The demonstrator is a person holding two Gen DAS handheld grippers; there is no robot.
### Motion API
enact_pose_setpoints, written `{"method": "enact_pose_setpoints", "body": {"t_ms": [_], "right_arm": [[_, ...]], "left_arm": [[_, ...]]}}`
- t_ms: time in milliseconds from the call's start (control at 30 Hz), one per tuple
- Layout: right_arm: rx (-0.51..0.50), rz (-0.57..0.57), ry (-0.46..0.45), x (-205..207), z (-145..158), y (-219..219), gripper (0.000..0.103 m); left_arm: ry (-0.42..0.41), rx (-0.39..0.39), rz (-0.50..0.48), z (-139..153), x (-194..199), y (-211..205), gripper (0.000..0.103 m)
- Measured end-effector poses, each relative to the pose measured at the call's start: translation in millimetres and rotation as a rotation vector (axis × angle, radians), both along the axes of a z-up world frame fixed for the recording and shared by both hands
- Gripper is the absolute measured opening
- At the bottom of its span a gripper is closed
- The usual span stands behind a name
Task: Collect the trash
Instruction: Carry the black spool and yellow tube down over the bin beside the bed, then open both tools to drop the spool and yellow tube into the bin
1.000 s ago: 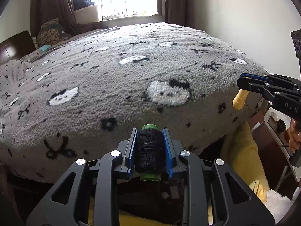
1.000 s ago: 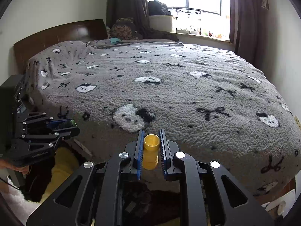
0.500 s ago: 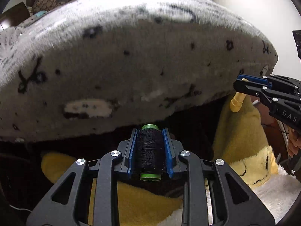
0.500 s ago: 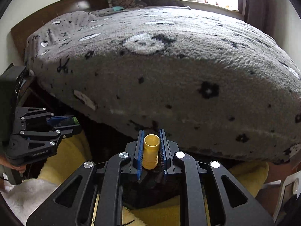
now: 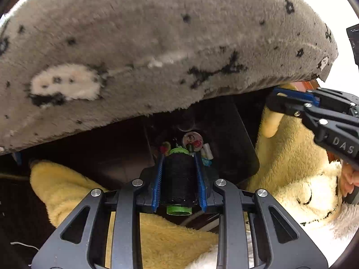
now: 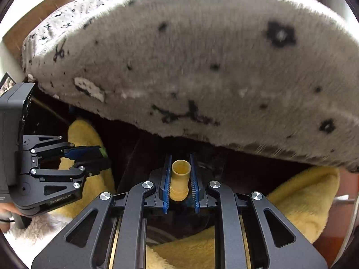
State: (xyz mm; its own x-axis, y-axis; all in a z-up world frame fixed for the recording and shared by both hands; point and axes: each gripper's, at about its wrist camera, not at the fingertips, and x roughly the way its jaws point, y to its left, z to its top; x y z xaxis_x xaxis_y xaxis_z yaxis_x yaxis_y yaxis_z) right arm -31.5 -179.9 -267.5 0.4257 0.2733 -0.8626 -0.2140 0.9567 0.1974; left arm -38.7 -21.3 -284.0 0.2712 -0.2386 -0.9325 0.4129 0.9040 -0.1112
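My left gripper [image 5: 179, 157] is shut on a spool of black thread with green ends [image 5: 178, 180]. It hangs over a dark bin [image 5: 233, 139] under the bed's edge, with several small bits of trash [image 5: 192, 141] inside. My right gripper [image 6: 180, 160] is shut on a small yellow plastic tube [image 6: 180, 182] above the same dark bin [image 6: 134, 157]. The right gripper [image 5: 278, 103] also shows at the right of the left wrist view with the tube [image 5: 270, 123]. The left gripper [image 6: 98, 157] shows at the left of the right wrist view.
A bed with a grey fleece blanket [image 5: 157, 51] overhangs the bin from above. A yellow and cream plush rug [image 5: 291, 157] lies on the floor around the bin. A wooden headboard [image 6: 33, 20] stands at the far left.
Both grippers have dropped from above the bed to below its edge and tilted down. The bin and its trash have come into view. Both still hold their objects.
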Motion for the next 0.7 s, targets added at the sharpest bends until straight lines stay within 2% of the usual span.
{"method": "enact_pose_setpoints", "body": {"t_ms": [200, 433, 633, 667, 700], "right_arm": [[0.028, 0.001, 0.055, 10.0, -15.5, 1.4, 0.017], [0.034, 0.014, 0.076, 17.7, -22.3, 8.8, 0.017], [0.018, -0.005, 0.079, 18.9, -20.0, 11.0, 0.019], [0.018, -0.012, 0.078, 18.7, -17.9, 9.8, 0.026], [0.017, -0.018, 0.074, 18.7, -15.4, 7.5, 0.038]], "left_arm": [[0.061, -0.027, -0.002, -15.8, 11.6, -5.9, 0.025], [0.066, -0.044, -0.002, -22.3, 14.6, -11.2, 0.025], [0.068, -0.046, 0.002, -15.7, 14.6, -7.0, 0.041], [0.063, -0.047, 0.001, -13.4, 14.2, -6.9, 0.044], [0.058, -0.046, 0.001, -10.6, 14.0, -7.0, 0.048]]}}
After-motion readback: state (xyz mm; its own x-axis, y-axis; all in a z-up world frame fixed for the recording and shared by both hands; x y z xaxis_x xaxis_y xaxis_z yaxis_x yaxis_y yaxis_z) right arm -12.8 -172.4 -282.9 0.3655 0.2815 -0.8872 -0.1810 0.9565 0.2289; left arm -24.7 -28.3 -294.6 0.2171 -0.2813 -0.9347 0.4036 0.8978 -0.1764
